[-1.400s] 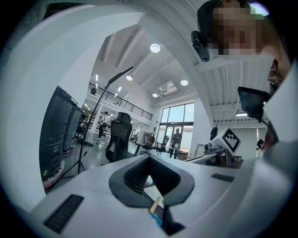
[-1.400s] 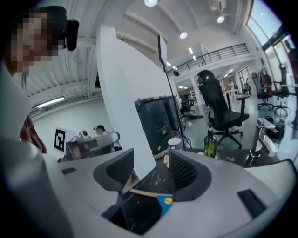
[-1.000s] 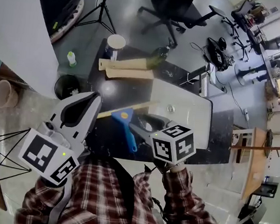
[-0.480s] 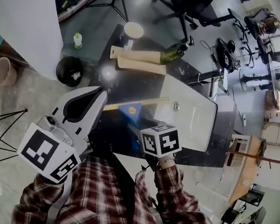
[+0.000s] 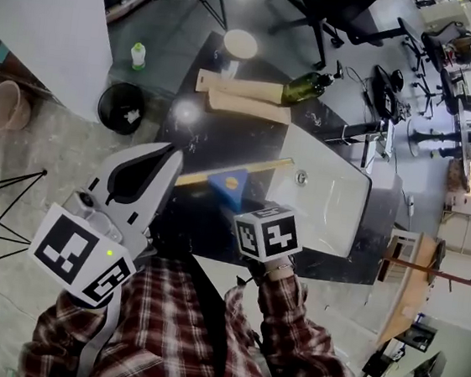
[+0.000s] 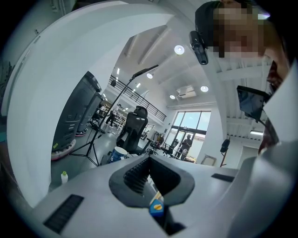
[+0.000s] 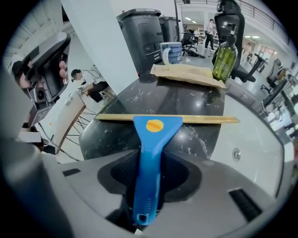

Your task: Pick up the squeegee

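Note:
A blue squeegee [image 5: 229, 184] with a yellow blade lies on the black marbled table [image 5: 199, 141], handle toward me. In the right gripper view the squeegee [image 7: 151, 148] runs straight down between the jaws. My right gripper [image 5: 247, 220] points steeply down over the handle, which its marker cube hides in the head view. The right gripper [image 7: 149, 186] has just been closing, and its pads now sit against the handle's sides. My left gripper [image 5: 165, 157] hangs level at the table's near left edge, shut and empty. The left gripper [image 6: 149, 160] shows only a sliver of blue through its jaws.
At the table's far end stand a green bottle [image 5: 302, 88], a cup [image 5: 239, 46] and two brown paper packets [image 5: 246, 96]. A white basin [image 5: 327, 202] adjoins the table on the right. A black bin [image 5: 122, 107] and an office chair [image 5: 340, 9] stand on the floor.
My right gripper has dropped onto the squeegee's handle, its cube now covering it. The left gripper has sunk slightly. The squeegee lies where it was.

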Demonstrator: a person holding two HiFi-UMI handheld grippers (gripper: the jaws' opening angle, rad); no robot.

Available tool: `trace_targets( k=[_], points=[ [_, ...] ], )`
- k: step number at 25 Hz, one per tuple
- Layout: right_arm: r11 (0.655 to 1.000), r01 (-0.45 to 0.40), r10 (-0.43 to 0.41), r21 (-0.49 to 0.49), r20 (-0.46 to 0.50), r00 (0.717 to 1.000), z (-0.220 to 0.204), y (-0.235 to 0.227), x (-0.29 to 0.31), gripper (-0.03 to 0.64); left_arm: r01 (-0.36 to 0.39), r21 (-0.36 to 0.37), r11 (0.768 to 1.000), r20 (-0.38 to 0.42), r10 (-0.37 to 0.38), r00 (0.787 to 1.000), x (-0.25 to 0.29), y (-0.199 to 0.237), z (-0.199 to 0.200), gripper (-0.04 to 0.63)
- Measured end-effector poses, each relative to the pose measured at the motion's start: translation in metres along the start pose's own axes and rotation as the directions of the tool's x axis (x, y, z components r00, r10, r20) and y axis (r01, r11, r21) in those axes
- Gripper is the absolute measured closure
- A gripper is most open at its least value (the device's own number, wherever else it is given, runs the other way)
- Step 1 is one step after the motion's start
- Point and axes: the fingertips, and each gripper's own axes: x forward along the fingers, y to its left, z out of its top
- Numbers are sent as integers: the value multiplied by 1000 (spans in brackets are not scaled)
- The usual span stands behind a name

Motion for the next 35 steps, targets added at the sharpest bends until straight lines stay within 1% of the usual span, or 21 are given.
trace_targets(
  k=[1,6,8,11,15,17,19,22,24,26,29,33,35],
  points=[
    [1000,5,-5,5,9,1000,1,-1,0,466,-3,1,1000,0,3,1000,-1,1,0,586],
    [1000,7,-7,11,29,1000,3,-4,0,474,-6,17,1000,6,6,1000,-2,0,5,586],
    [1000,10,-11,17,63,998,6,-4,-3,474,-3,26,1000,7,2,1000,-2,-3,8,586],
    [998,11,-18,55,142,990,14,-7,-13,474,3,44,999,8,-3,1000,-1,-7,14,586],
    [993,3,-33,120,251,967,28,-19,-34,474,14,78,997,15,-16,1000,1,-15,25,586],
    [988,-4,-45,155,313,949,35,-26,-50,474,23,96,995,14,-25,1000,2,-21,29,586],
    [983,-11,-61,183,381,923,43,-32,-68,476,36,116,993,12,-37,999,4,-27,34,586],
    [979,-2,-97,204,475,874,54,-40,-99,476,55,140,989,10,-57,998,7,-37,39,586],
    [977,1,-120,215,543,831,62,-44,-123,476,66,153,986,9,-69,998,9,-43,43,586],
    [974,0,-144,227,618,773,70,-46,-148,476,79,172,982,8,-81,997,11,-47,49,586],
    [971,-7,-170,237,717,676,77,-48,-189,476,91,189,978,1,-93,996,12,-54,54,586],
    [971,-20,-189,239,813,551,78,-45,-242,476,115,199,973,-21,-113,993,13,-67,49,586],
    [972,-29,-189,233,849,494,77,-41,-264,476,135,200,971,-32,-131,991,15,-73,46,586]
  ],
)
